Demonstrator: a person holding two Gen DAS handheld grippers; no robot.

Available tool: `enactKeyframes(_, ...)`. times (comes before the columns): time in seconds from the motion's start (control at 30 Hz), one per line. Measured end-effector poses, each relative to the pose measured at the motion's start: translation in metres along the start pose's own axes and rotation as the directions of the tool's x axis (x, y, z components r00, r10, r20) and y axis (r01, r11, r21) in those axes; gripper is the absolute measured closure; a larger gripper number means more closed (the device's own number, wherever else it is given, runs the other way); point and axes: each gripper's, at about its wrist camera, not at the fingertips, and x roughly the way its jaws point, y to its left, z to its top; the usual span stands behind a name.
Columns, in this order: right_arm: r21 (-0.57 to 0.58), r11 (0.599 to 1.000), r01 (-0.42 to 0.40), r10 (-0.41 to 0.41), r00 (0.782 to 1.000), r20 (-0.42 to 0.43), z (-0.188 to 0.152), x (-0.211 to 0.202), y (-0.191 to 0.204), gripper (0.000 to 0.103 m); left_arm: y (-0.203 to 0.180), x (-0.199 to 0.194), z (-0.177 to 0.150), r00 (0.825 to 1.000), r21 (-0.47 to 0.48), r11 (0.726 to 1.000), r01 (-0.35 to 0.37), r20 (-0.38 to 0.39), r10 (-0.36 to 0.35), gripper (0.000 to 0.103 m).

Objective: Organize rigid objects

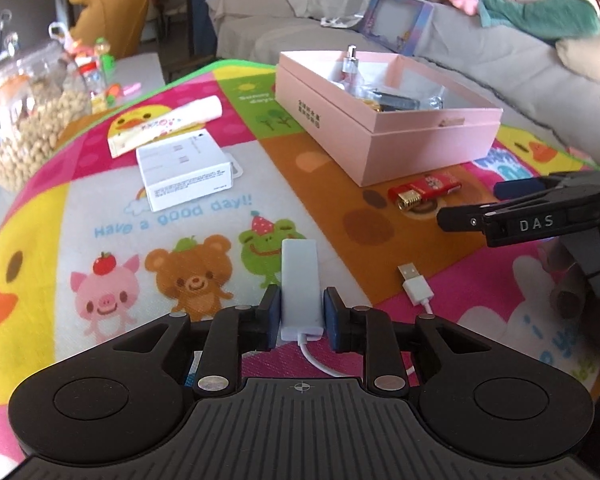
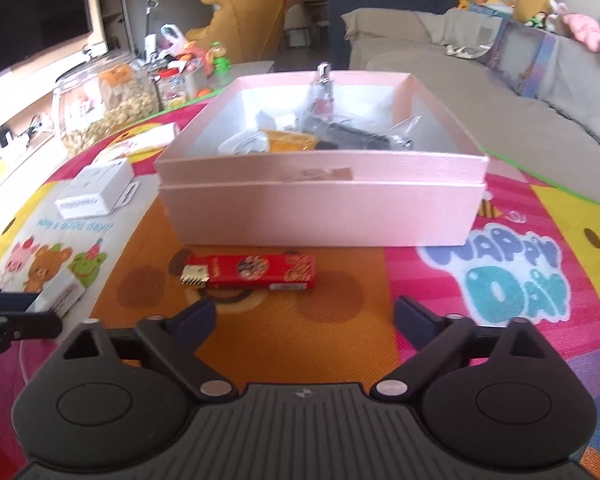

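A: The left gripper [image 1: 301,312] has its jaws clamped on the white adapter [image 1: 300,280], and its cable [image 1: 414,292] trails loose across the surface. Lift fast and the plug could drag or snag.

B: And the right gripper [image 2: 304,316]?

A: Jaws wide, holding nothing, hovering before the red lighter [image 2: 250,272], which lies just beside the near wall of the pink box [image 2: 320,216].

B: Room to move?

A: Plenty mid-surface. The box wall is tall, though; a low carry would knock it.
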Motion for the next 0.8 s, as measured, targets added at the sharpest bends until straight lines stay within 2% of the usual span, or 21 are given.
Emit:
enactKeyframes(0.13,-0.038,0.999,0.028,-0.029,0.999,-0.033,0.002,0.002,0.01,0.0,-0.002,-0.001,-0.006,0.999,-0.016,1.0,-0.016,0.031,0.017,0.078)
enactKeyframes(0.3,-0.023,0.999,-0.028,0.027,0.999,-0.032,0.011,0.007,0.02,0.0,-0.005,-0.004,-0.012,0.997,-0.037,0.999,-0.03,0.068,0.032,0.078)
enactKeyframes(0.47,-0.003,1.0,0.022,-0.022,0.999,-0.038,0.026,0.024,0.036,0.002,-0.001,-0.004,-0.012,0.997,-0.053,0.998,-0.017,0.073,0.021,0.077)
enactKeyframes(0.5,-0.012,0.999,0.037,-0.037,0.999,-0.033,0.028,0.026,0.038,0.008,-0.001,-0.005,-0.012,0.997,-0.056,0.998,-0.016,0.073,0.02,0.077)
enactKeyframes(0.53,-0.032,0.998,0.056,-0.057,0.998,-0.029,0.029,0.026,0.041,0.019,-0.001,-0.005,-0.012,0.997,-0.058,0.998,-0.016,0.074,0.02,0.077)
enactKeyframes(0.57,-0.057,0.996,0.067,-0.068,0.997,-0.025,0.029,0.025,0.043,0.022,-0.001,-0.005,-0.013,0.997,-0.059,0.998,-0.017,0.077,0.021,0.077)
enactKeyframes(0.7,-0.073,0.997,0.026,-0.031,0.998,-0.063,0.026,0.006,0.039,0.022,-0.005,-0.005,-0.015,0.995,-0.044,0.998,-0.045,0.091,0.049,0.078)
enactKeyframes(0.8,-0.095,0.995,0.025,-0.028,0.999,-0.028,0.017,-0.021,0.032,0.022,-0.014,-0.008,-0.018,0.992,-0.024,0.997,-0.068,0.101,0.07,0.078)
